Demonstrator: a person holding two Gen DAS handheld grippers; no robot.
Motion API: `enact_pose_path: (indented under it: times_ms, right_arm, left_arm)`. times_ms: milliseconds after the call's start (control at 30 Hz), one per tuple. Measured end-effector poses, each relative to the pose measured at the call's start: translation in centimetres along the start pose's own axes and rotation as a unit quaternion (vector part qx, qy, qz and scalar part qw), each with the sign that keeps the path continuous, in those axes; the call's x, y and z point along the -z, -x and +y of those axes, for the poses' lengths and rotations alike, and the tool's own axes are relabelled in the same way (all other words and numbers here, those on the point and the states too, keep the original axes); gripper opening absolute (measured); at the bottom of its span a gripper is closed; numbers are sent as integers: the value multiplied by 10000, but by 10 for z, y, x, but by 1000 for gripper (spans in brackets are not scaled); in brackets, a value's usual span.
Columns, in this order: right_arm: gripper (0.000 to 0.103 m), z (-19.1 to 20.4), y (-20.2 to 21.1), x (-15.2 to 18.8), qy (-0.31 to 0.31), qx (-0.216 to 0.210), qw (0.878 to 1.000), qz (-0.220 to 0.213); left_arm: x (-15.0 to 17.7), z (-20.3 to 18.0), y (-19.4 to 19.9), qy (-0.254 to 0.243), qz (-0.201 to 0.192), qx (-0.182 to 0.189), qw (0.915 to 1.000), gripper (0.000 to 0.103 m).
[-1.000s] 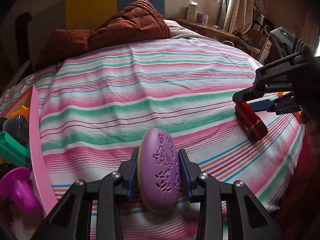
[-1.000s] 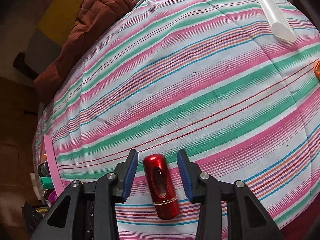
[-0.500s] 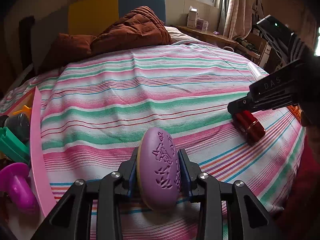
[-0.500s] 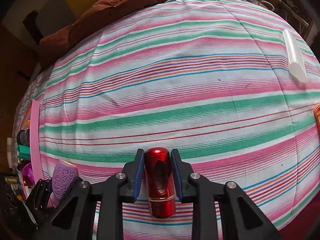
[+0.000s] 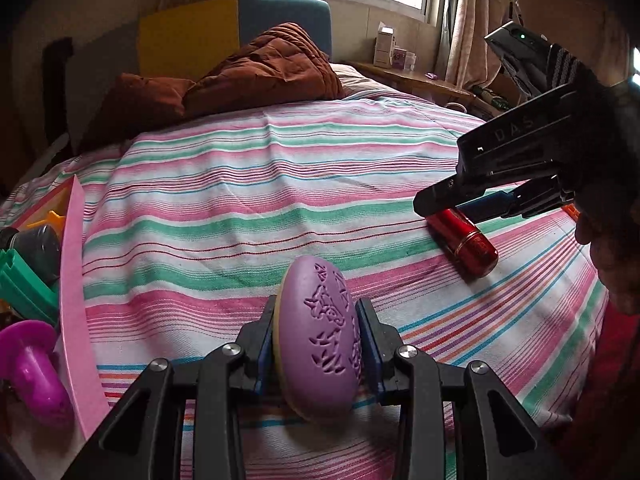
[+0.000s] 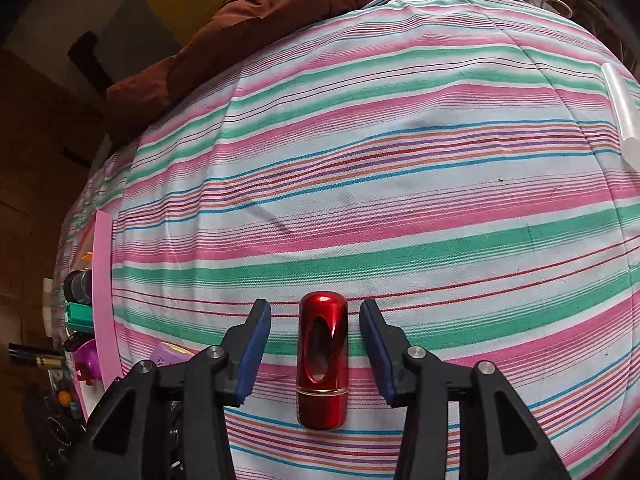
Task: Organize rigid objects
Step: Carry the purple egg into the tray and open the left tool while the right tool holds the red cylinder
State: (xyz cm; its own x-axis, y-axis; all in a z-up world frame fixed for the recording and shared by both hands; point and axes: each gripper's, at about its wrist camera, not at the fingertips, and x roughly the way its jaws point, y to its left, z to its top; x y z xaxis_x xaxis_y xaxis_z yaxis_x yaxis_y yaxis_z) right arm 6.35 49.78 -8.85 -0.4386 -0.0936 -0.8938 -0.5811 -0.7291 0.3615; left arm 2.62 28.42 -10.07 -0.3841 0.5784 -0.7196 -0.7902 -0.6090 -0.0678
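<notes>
Left gripper (image 5: 316,344): my jaws are clamping the purple embossed oval case (image 5: 320,336) by its sides, holding it just above the striped bed sheet (image 5: 240,208) near the bed's front edge.

Right gripper (image 6: 316,344): my jaws are opening, pads standing clear on both sides of the red metallic lipstick-style tube (image 6: 322,360), which is lying on the sheet between them, near the front right part of the bed.

Risk: the tube is round and glossy and the mattress is soft, so I am judging that a closing pad meeting it off-centre could roll it or squirt it out. The oval case is curved too; a loose clamp could let it pivot.

Container: pink-rimmed bin (image 5: 76,280) at the bed's left edge is holding a magenta plastic piece (image 5: 32,368), a green ridged part (image 5: 24,284) and a dark cylinder (image 5: 36,244).
</notes>
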Motion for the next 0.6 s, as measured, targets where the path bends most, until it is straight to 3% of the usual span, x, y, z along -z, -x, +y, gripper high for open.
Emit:
enact_pose_path:
  times_ms: [133,167,200,233,600]
  right_arm:
    - [48,6,2,9,325,209,9992,102]
    - [42,10,1,11,496,338,9981,118]
    - [29,14,0,13,643,569,9963,93]
    - [25,16,-1,15,762,804,9938,54]
    - [26,16,-4,19,1079,979,9893,-81]
  left_arm:
    - [0,1,0,14,-1,9,10000,37]
    - [0,1,0,21,-1,13,10000,37]
    - [0,1,1,22,0,14,10000,37]
    - [-1,1,1,21,-3,13,10000,37]
    - [-2,3,2,26,-6,26,10000,37]
